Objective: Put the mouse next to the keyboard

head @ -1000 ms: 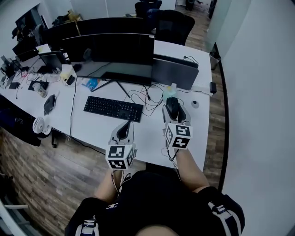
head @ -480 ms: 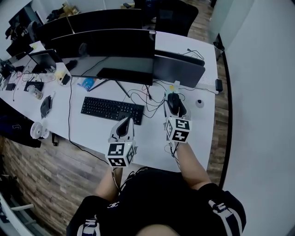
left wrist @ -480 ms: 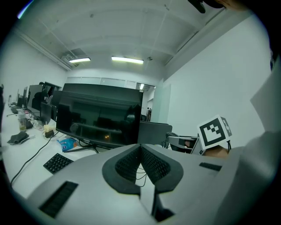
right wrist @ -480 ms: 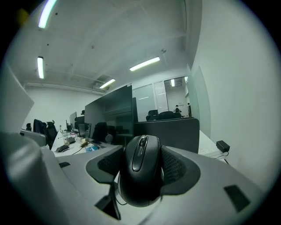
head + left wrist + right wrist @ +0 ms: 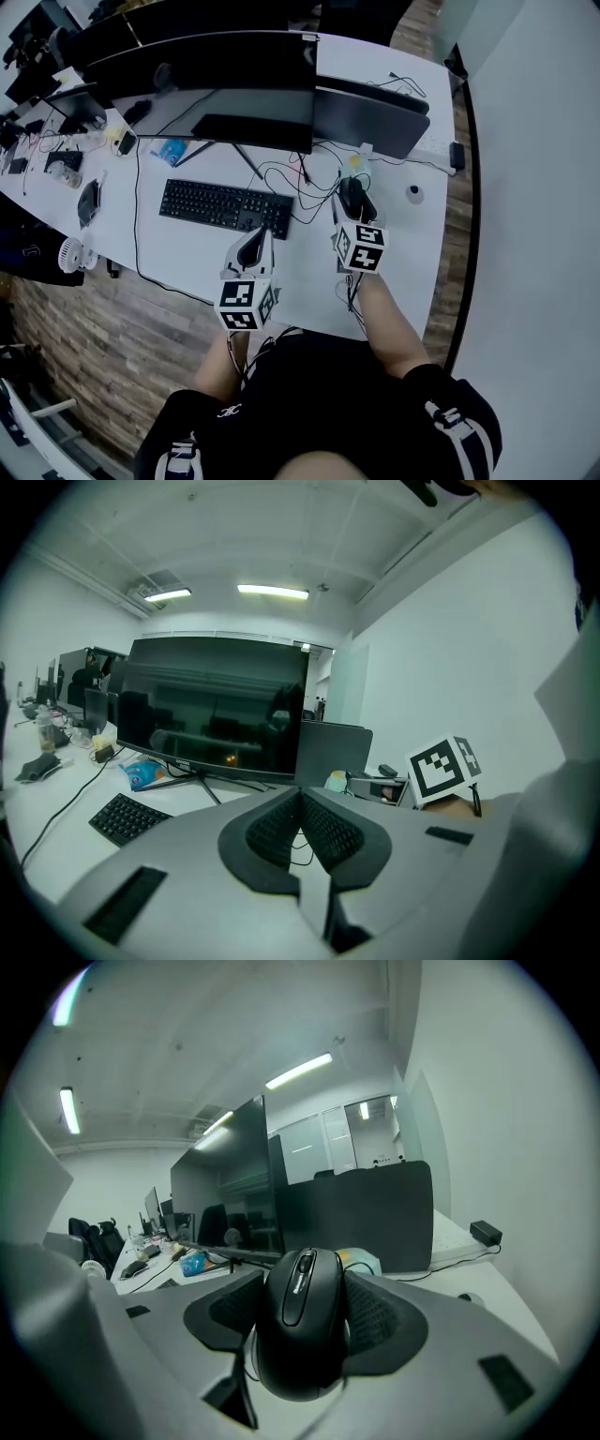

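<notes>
Starting at 9 o'clock: keyboard lies on the white surface, w/ a monitor at its 12 o'clock. Left hand-held gripper sits just off the keyboard's right end at approx 5 o'clock, clenched, nothing between the jaws. Right hand-held gripper, at 3 o'clock, is grasping the black mouse, which is apart from the keyboard, cables between.

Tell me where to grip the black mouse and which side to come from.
Grip the mouse across its two long sides, mid-body, coming from its rear end. The sides are its narrowest span and face opposite ways; the domed top would likely slip. The right hand-held gripper holds it so now, wheel end pointing away.
</notes>
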Available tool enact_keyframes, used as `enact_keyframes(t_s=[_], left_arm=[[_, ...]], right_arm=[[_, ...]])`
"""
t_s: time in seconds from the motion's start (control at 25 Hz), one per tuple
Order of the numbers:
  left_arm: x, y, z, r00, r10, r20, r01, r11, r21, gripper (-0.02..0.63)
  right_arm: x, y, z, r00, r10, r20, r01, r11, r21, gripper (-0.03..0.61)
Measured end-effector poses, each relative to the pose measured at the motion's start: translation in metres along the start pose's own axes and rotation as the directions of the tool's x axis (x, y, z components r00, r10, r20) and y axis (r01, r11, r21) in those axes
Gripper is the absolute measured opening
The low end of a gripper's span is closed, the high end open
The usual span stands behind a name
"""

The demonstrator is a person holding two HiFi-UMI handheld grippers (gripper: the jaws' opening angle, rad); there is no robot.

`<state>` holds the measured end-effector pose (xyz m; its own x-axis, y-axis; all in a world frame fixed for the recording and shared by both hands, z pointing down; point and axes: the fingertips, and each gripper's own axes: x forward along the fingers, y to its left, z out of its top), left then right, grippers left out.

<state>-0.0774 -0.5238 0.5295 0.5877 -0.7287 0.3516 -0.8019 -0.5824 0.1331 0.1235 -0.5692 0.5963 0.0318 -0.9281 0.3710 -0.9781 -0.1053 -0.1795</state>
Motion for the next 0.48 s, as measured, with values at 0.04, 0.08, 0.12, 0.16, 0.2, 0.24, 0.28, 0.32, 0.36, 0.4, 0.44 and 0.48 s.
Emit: enact_keyframes(t_s=[0.04, 0.08, 0.12, 0.16, 0.2, 0.24, 0.28, 0.32, 0.36, 0.4, 0.44, 0.48], left_arm=[[0.002, 0.000, -0.002, 1.000, -0.001, -0.006, 0.001, 1.000, 0.001, 0.012], [0.004, 0.000, -0.003, 1.000, -0.001, -0.011, 0.001, 1.000, 0.001, 0.012], [0.005, 0.000, -0.004, 1.000, -0.001, -0.015, 0.001, 1.000, 0.002, 0.012], [0.006, 0.000, -0.005, 1.000, -0.001, -0.019, 0.001, 1.000, 0.003, 0.012], [0.007, 0.000, -0.006, 1.000, -0.002, -0.021, 0.002, 1.000, 0.005, 0.012], [0.007, -0.001, -0.006, 1.000, -0.002, -0.022, 0.002, 1.000, 0.006, 0.012], [0.007, -0.001, -0.007, 1.000, -0.001, -0.024, 0.002, 1.000, 0.007, 0.012], [0.006, -0.002, -0.008, 1.000, -0.001, -0.026, 0.001, 1.000, 0.007, 0.012], [0.006, -0.002, -0.009, 1.000, -0.001, -0.028, 0.001, 1.000, 0.007, 0.012], [0.007, -0.003, -0.011, 1.000, -0.001, -0.030, 0.002, 1.000, 0.007, 0.012], [0.007, -0.003, -0.012, 0.999, -0.003, -0.033, 0.003, 1.000, 0.007, 0.012], [0.007, -0.005, -0.013, 0.999, -0.004, -0.035, 0.005, 1.000, 0.008, 0.012]], right_arm=[[0.002, 0.001, -0.007, 1.000, 0.003, -0.015, -0.003, 1.000, 0.003, 0.285], [0.005, 0.001, -0.013, 1.000, 0.006, -0.029, -0.006, 1.000, 0.006, 0.285], [0.006, 0.001, -0.020, 0.999, 0.008, -0.042, -0.008, 1.000, 0.009, 0.285], [0.008, 0.001, -0.025, 0.999, 0.010, -0.053, -0.009, 1.000, 0.011, 0.285], [0.008, 0.000, -0.030, 0.998, 0.011, -0.064, -0.010, 1.000, 0.012, 0.285], [0.009, -0.001, -0.036, 0.997, 0.011, -0.076, -0.010, 1.000, 0.011, 0.285], [0.009, -0.002, -0.042, 0.996, 0.011, -0.092, -0.010, 1.000, 0.011, 0.285], [0.009, -0.004, -0.049, 0.994, 0.009, -0.108, -0.008, 1.000, 0.010, 0.285], [0.009, -0.006, -0.056, 0.992, 0.007, -0.125, -0.005, 1.000, 0.011, 0.285], [0.008, -0.008, -0.062, 0.990, 0.004, -0.141, -0.002, 1.000, 0.012, 0.285], [0.007, -0.010, -0.069, 0.988, 0.001, -0.156, 0.001, 1.000, 0.015, 0.285], [0.006, -0.011, -0.075, 0.985, -0.003, -0.171, 0.006, 1.000, 0.017, 0.285]])
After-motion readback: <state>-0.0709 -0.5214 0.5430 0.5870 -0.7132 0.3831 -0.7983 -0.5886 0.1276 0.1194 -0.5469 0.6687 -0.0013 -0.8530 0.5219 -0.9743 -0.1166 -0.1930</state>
